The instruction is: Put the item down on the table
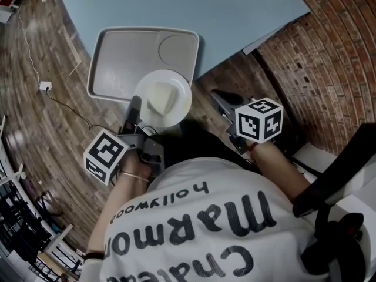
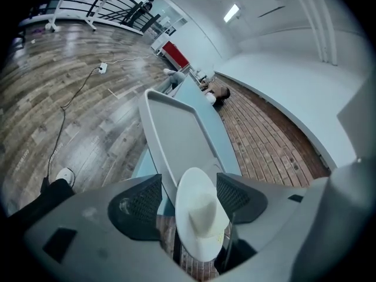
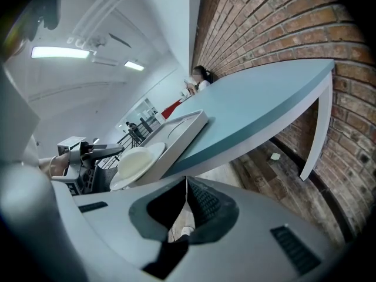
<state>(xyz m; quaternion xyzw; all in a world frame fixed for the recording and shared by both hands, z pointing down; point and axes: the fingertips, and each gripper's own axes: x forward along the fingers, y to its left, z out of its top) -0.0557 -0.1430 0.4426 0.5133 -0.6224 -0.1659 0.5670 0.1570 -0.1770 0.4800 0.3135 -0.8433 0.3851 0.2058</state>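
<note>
A: Where's the white plate (image 2: 201,216)?
B: Clamped in the left gripper (image 2: 188,184)'s jaws, at the tray (image 1: 123,57)'s near edge. The right gripper (image 3: 185,184)'s jaws are pressed together, empty.
A: So?
B: Level it, then lower it gently onto bare desk (image 1: 235,10).

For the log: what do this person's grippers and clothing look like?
The left gripper and right gripper have pale grey moulded bodies, with dark ribbed faces on the fingers. Each carries a white cube printed with black square markers. The person wears a white T-shirt with black lettering.
</note>
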